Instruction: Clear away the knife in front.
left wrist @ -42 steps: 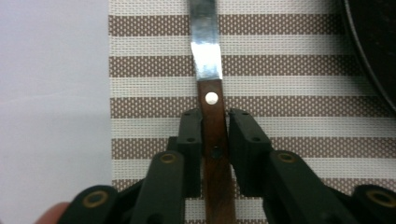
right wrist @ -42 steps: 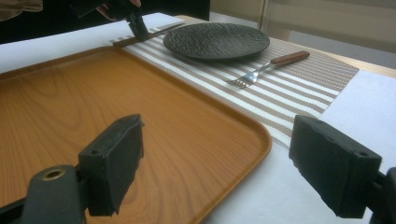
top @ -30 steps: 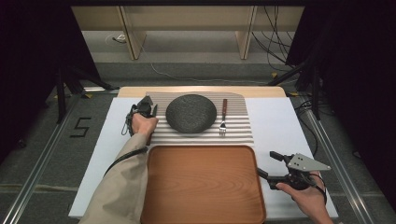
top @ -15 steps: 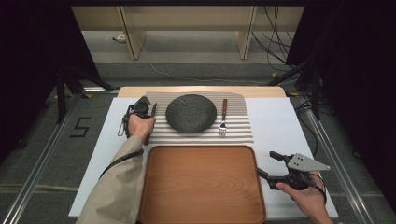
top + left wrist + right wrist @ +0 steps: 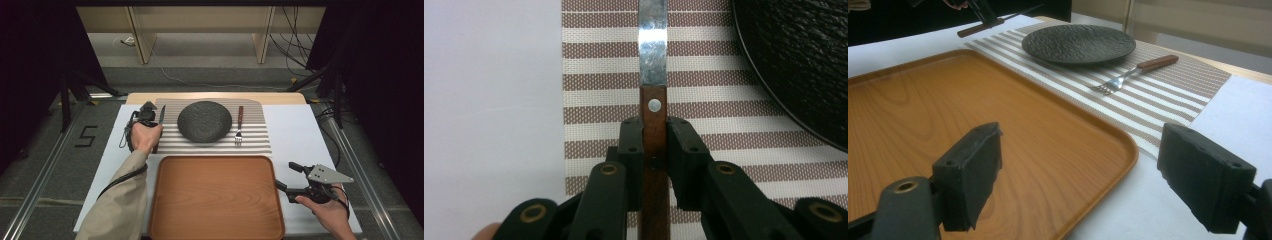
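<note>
Lifted slightly since the earlier frame, left gripper (image 5: 148, 116) jaws clamp the knife (image 5: 653, 75) handle; right gripper (image 5: 1098, 175) gapes empty. Keep blade level toward tray (image 5: 215, 200).

The left forearm, in a beige sleeve, stretches forward from the near edge, its hand wrapped around the left claw (image 5: 150, 116) — the jaws are closed in tight, with only a narrow gap between the pads (image 5: 632, 150). The right hand (image 5: 325, 210) sits low at the near right, holding the right claw (image 5: 286, 176) — its jaws spread wide, pointing left.
</note>
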Demonstrator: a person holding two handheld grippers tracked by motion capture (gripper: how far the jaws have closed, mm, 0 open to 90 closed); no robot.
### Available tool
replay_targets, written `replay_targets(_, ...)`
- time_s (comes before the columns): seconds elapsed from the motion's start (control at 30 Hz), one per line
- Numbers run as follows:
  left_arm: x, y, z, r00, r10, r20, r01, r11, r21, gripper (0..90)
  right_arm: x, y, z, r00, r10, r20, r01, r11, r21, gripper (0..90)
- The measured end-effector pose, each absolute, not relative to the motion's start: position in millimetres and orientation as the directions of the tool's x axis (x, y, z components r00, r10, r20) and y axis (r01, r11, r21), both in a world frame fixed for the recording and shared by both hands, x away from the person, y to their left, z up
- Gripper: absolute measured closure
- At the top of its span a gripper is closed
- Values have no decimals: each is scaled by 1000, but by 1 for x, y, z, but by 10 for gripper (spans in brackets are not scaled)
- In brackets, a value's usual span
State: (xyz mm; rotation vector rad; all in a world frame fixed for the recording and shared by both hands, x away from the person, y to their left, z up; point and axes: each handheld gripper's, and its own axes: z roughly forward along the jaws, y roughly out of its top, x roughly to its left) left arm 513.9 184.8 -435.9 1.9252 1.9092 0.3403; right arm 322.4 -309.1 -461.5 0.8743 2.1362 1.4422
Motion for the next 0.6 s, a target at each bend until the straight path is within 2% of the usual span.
replay_targets(0.37, 479, 178, -425, 48, 972, -228, 880, 67, 471, 773, 323, -309, -462, -717, 697, 6, 267, 266, 926, 189)
replay_targets(0.6, 456, 171, -426, 78, 967, -244, 884, 46, 465, 773, 323, -309, -462, -716, 698, 8, 269, 265, 926, 188)
